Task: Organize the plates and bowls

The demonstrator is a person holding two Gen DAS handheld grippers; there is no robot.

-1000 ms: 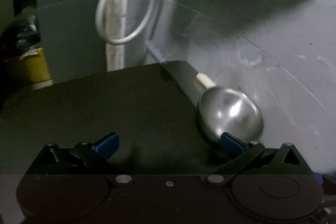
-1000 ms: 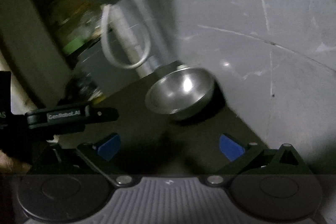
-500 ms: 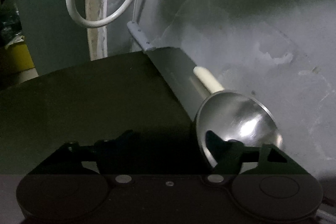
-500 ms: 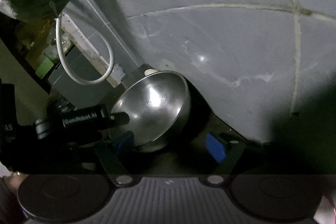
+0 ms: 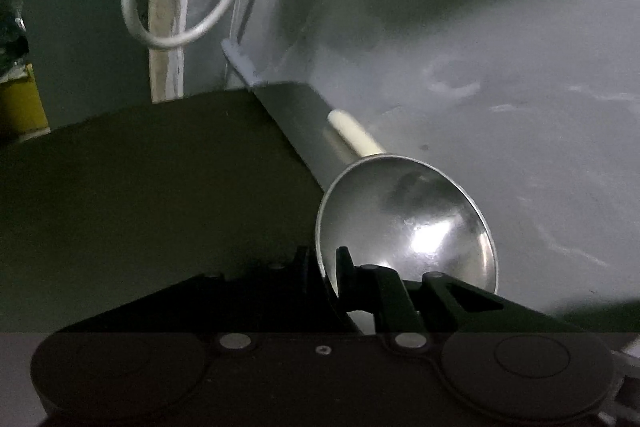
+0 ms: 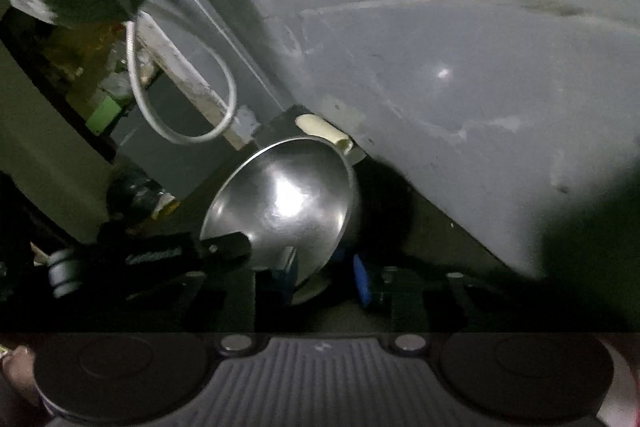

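Through the left wrist camera I see my left claw [image 5: 322, 269] clamped on the rim of the steel bowl [image 5: 416, 223], one finger outside the near-left edge and the other inside the bowl. The bowl is tipped up, its hollow facing me, at the right edge of the dark surface [image 5: 152, 179] next to the grey wall [image 5: 500, 87]. A cream tube [image 5: 354, 133] lies just behind the bowl along the wall's foot, and a white cable [image 5: 176, 35] loops further back.

Through the right wrist camera my right claw [image 6: 326, 275] grips the same bowl [image 6: 288, 199] at its lower rim, blue pads [image 6: 361, 277] on either side of the metal. The left claw [image 6: 224, 247] reaches in from the left and holds the rim beside mine. The bowl is tilted against the wall [image 6: 460, 67], the cream tube [image 6: 324, 133] touching its upper edge and the cable [image 6: 176, 131] hanging beyond.
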